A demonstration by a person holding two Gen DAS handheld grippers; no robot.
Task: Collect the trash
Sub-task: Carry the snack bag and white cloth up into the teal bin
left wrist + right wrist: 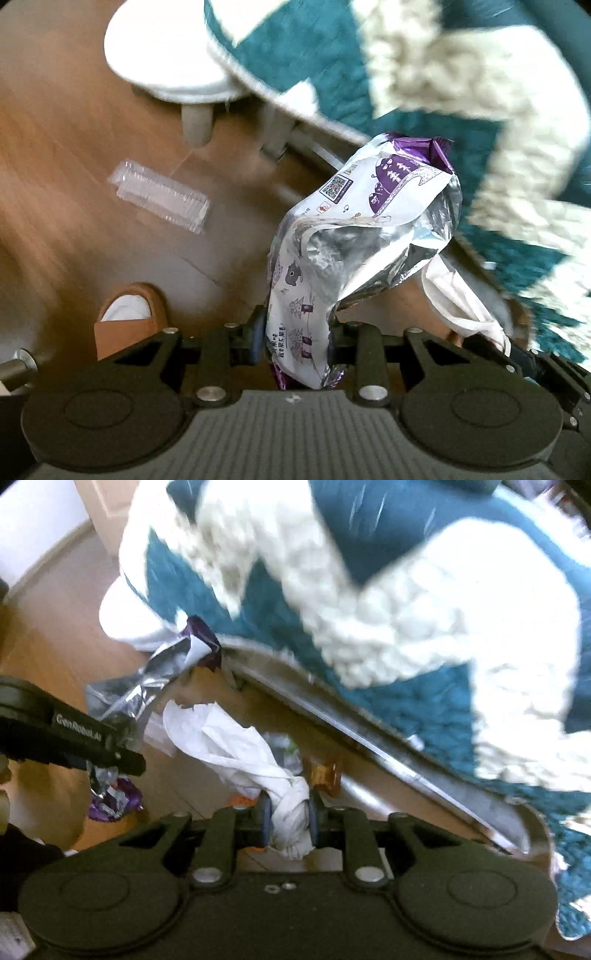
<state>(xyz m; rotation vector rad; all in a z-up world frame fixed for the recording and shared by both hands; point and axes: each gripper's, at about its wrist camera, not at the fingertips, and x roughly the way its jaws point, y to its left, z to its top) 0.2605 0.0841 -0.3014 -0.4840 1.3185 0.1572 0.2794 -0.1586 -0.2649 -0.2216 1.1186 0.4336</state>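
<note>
left wrist view, left gripper [295, 339] clenched on foil snack bag [354, 236], right gripper [290, 821] grasping white tissue [236, 746]

Setting: a home, by our reading a living room or bedroom. We list the evidence. Wood-plank floor [66, 155], warm brown, with visible board seams. A thick teal-and-cream rug [461, 85] with shaggy pile, its edge lying on the floor. A white upholstered stool [162, 51] on short pale legs, standing just beside the rug. A tan slipper [129, 317] on a white-socked foot. In the right wrist view we also note a white wall [33, 520] meeting the floor at a skirting line.
</note>
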